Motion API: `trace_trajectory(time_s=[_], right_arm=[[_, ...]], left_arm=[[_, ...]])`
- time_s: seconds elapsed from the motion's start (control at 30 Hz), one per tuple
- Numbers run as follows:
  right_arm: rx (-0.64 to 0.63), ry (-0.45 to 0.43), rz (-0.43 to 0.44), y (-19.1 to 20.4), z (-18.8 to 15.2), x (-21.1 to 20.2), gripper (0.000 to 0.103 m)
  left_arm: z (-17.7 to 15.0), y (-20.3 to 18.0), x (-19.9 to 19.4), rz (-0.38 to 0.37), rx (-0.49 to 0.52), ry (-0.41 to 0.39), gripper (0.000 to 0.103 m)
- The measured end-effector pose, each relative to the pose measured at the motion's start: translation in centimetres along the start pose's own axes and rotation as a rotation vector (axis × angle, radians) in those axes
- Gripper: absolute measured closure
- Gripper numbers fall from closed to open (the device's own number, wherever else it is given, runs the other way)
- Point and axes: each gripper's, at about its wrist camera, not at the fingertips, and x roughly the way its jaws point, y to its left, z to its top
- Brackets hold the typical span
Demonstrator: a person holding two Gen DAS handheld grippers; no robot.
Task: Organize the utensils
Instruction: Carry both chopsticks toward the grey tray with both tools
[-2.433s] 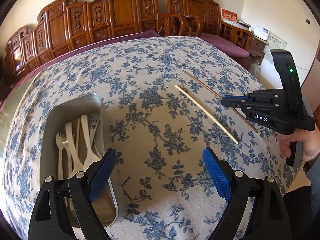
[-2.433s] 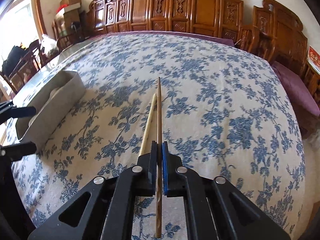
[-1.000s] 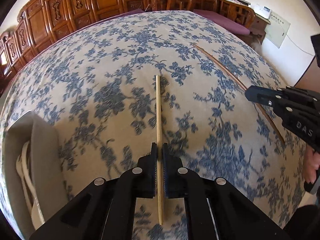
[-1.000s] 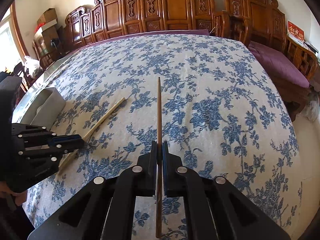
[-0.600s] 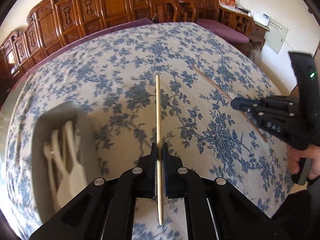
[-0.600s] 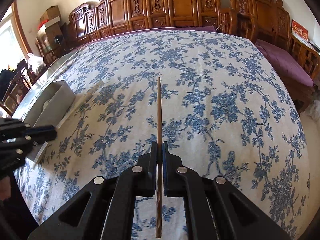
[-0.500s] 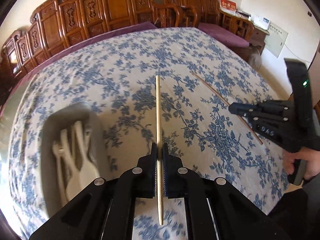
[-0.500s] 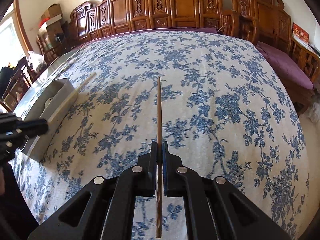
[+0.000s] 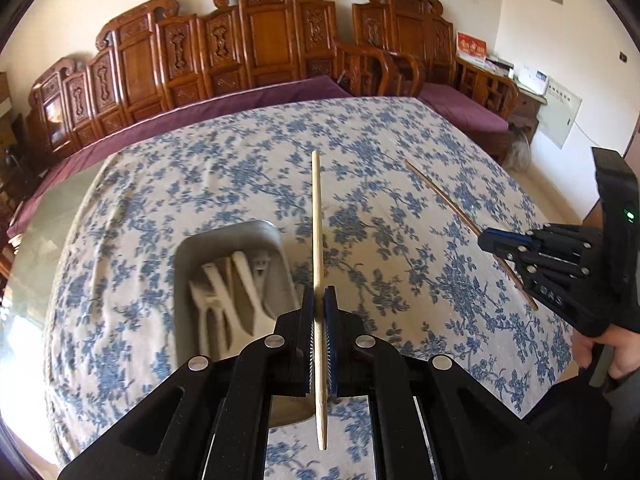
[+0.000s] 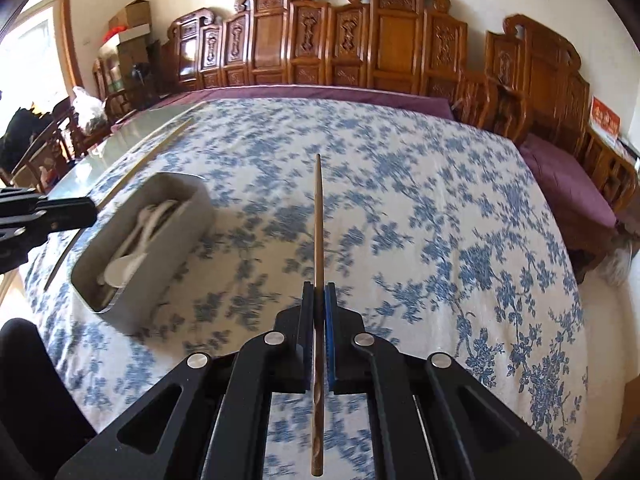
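Note:
My left gripper (image 9: 319,300) is shut on a pale wooden chopstick (image 9: 317,216), held above the table just right of the grey metal tray (image 9: 276,240). The tray holds several white plastic forks and spoons (image 9: 232,292). My right gripper (image 10: 319,296) is shut on a dark brown chopstick (image 10: 318,216), held in the air to the right of the tray (image 10: 172,252). In the left wrist view the right gripper (image 9: 486,240) and its dark chopstick (image 9: 440,192) show at the right. In the right wrist view the left gripper (image 10: 90,208) and its pale chopstick (image 10: 160,148) show at the left.
The table wears a blue-flowered cloth (image 10: 440,220). Carved wooden chairs (image 9: 256,40) and purple cushions (image 10: 560,172) line the far side. The table's near edge is close below both grippers.
The left gripper closed on the pale chopstick, lifted it and swung left toward the tray. The right gripper carried the dark chopstick left, so the tray is now nearer in its view.

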Motion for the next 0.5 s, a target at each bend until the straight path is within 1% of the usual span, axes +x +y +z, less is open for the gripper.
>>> trace_trajectory(time_s=[0.3, 0.5], right_arm=[[-0.029, -0.025, 0.032, 3.9, 0.7, -2.5, 0.097], [-0.032, -0.038, 0.075, 5.7, 0.9, -2.6, 0.097]], left_arm=[[-1.0, 3.0, -2.3, -0.001, -0.045, -0.032, 0.099], [-1.7, 5.2, -1.6, 0.001, -0.073, -0.015, 0.099]])
